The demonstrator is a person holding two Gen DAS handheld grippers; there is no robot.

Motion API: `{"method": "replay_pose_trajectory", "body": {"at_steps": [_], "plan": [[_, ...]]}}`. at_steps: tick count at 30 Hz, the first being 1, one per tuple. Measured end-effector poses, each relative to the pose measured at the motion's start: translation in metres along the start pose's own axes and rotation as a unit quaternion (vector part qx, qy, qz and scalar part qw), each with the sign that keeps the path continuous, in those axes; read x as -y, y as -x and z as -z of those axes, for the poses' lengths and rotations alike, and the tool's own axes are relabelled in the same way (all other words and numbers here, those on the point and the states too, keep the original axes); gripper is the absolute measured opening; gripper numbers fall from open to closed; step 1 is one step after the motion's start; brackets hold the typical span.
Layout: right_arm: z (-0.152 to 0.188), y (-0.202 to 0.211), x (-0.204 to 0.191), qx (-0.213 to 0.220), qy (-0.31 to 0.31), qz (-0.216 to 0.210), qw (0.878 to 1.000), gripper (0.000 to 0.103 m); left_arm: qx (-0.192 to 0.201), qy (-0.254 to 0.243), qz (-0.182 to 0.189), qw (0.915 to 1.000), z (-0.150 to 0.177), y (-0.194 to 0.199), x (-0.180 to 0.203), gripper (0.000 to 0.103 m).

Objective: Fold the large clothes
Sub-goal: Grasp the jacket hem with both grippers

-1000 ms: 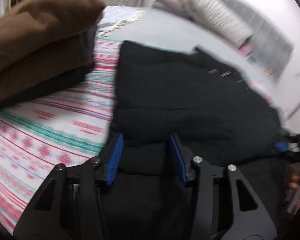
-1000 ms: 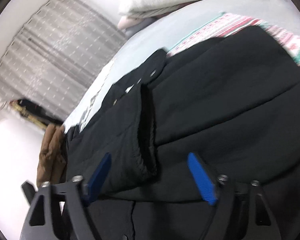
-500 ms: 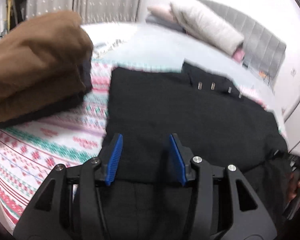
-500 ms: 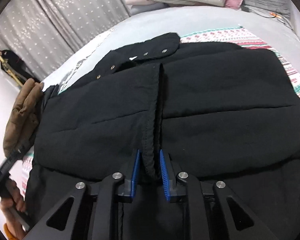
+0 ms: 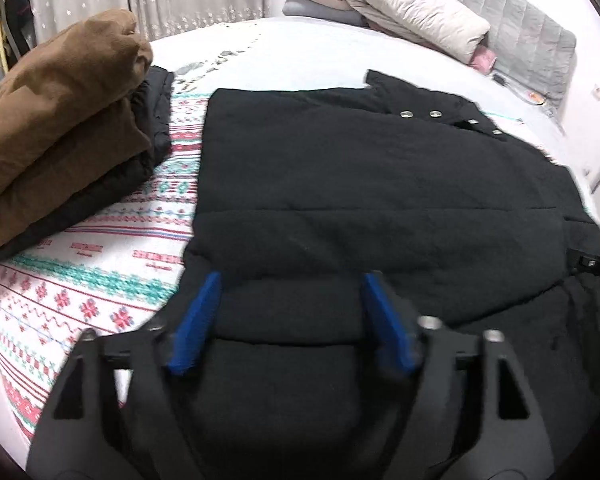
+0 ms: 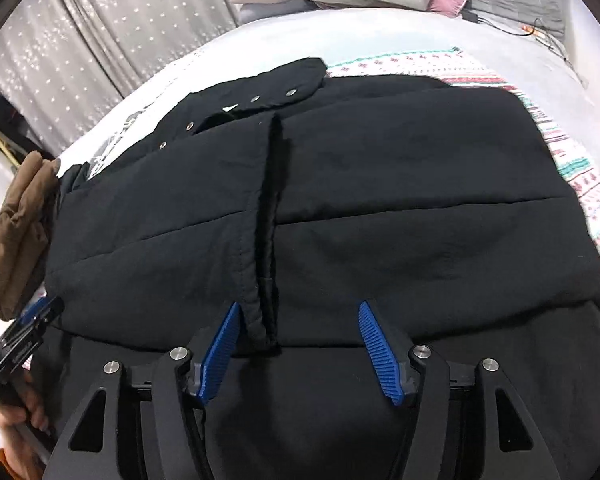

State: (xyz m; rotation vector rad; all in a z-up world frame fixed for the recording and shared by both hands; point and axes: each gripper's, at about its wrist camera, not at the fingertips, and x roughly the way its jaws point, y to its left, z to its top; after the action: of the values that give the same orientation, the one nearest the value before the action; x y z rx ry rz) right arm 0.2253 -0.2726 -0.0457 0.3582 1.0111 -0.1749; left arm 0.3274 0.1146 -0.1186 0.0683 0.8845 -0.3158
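While the black jacket (image 6: 340, 208) lies spread flat across the patterned blanket (image 5: 100, 248) on the bed, both grippers hover over its near hem. Left gripper (image 5: 290, 316) and right gripper (image 6: 298, 348) are spread wide, holding nothing. Folded brown garment (image 5: 56, 112) sits far left.

Both wrist cameras sit low and close at the near hem of the black padded jacket (image 5: 380, 184) (image 6: 380, 184), facing the far grey quilted headboard (image 5: 532, 40); left view from the left, right view from the right.
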Motion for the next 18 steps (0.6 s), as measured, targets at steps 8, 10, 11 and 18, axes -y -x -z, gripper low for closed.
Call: {"method": "replay_pose_trajectory", "body": {"at_steps": [8, 10, 11, 18], "plan": [[0.01, 0.023, 0.009, -0.005, -0.028, -0.005, 1.0, 0.073, -0.045, 0.045, 0.053, 0.9966, -0.002, 0.016, 0.016, 0.085], [0.014, 0.04, 0.006, 0.0, -0.033, -0.033, 0.999, 0.076, -0.052, 0.056, 0.063, 0.9951, -0.002, 0.026, 0.02, 0.085], [0.017, 0.051, 0.004, 0.008, -0.027, -0.049, 0.998, 0.077, -0.05, 0.061, 0.067, 0.9946, 0.0, 0.034, 0.021, 0.085], [0.053, 0.107, 0.018, 0.033, -0.014, -0.077, 0.996, 0.087, -0.05, 0.025, 0.056, 0.9968, 0.036, 0.09, 0.013, 0.088]]}}
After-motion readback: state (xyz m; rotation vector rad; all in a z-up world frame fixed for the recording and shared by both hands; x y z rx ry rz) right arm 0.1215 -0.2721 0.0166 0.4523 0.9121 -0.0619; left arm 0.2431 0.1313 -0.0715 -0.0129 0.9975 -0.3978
